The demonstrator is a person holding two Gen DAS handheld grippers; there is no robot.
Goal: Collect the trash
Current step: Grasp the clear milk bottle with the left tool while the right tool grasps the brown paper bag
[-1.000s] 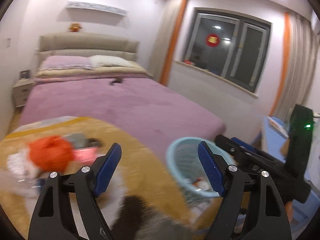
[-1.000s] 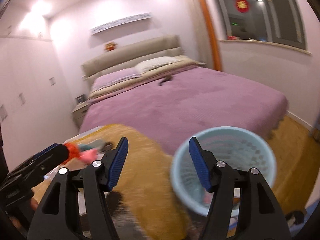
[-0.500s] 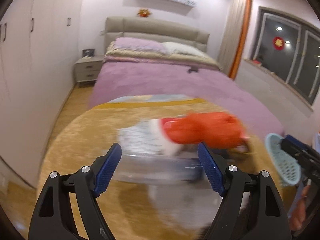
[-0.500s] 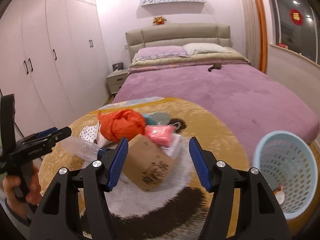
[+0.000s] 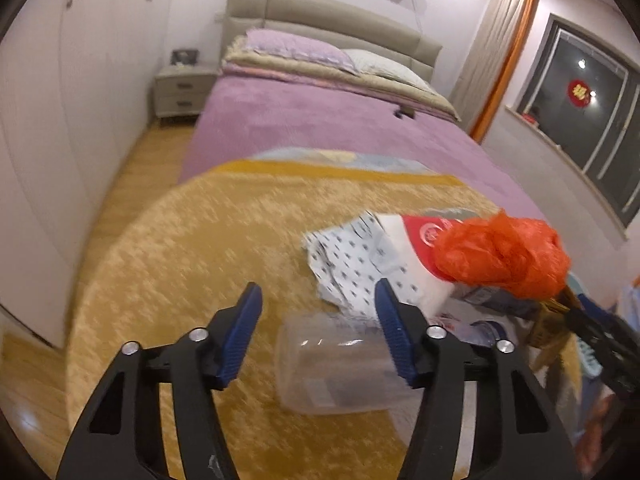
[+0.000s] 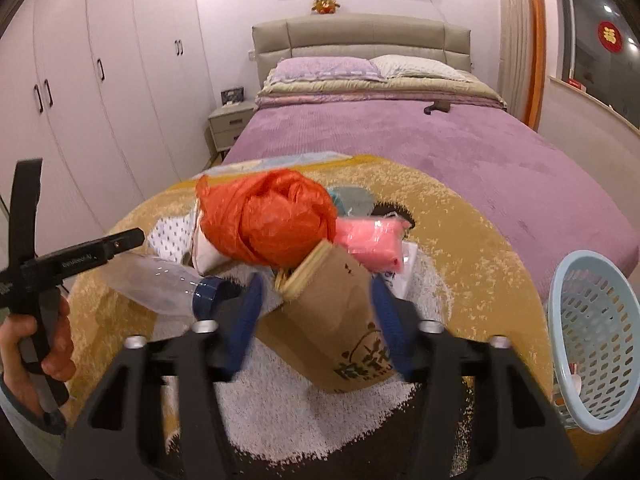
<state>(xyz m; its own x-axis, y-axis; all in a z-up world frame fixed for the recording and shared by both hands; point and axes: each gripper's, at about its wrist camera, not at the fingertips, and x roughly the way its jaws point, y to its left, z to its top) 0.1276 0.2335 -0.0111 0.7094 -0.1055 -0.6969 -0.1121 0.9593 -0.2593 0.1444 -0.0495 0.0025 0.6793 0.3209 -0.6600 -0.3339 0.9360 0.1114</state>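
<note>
On rug: clear bottle (image 5: 340,364) between wide left fingers (image 5: 246,326); brown bag (image 6: 340,320) between wide right fingers (image 6: 386,322).

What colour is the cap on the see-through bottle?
Dark blue. The bottle cap shows best in the right wrist view.

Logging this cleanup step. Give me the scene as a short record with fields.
setting: bedroom, trash piled on a round yellow rug beside the bed
left gripper: open, clear plastic bottle lying between its fingers
right gripper: open, brown paper bag between its fingers
other trash: orange plastic bag, pink packet, dotted paper
bin: light blue basket, right of the pile
</note>
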